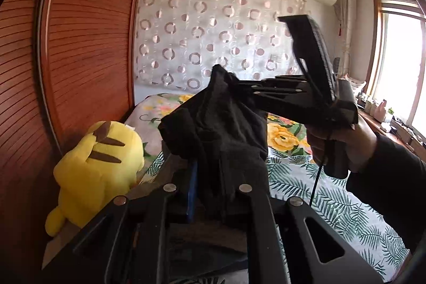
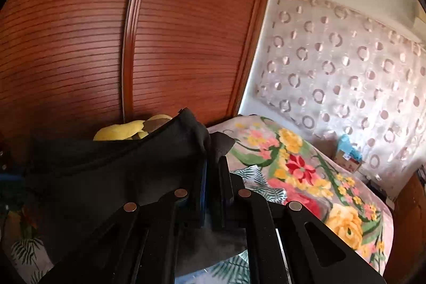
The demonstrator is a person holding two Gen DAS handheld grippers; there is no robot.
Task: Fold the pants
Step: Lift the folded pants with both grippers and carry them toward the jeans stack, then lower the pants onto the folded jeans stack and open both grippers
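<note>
Black pants (image 1: 215,124) held aloft above floral bed (image 1: 332,193), pinched by left gripper (image 1: 210,193) and right gripper (image 2: 211,177); only left view shows window (image 1: 399,65); Pikachu plush (image 1: 98,164) by wardrobe (image 2: 119,44) at left edge

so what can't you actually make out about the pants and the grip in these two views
- Left wrist view: the black pants bunch over the left gripper, hiding its jaws' contact.
- Left wrist view: the right gripper has its tips buried in the cloth.
- Right wrist view: the pants run off the left edge; which part is waistband or leg is unclear.
- Right wrist view: the yellow plush toy is mostly hidden behind the pants.
</note>
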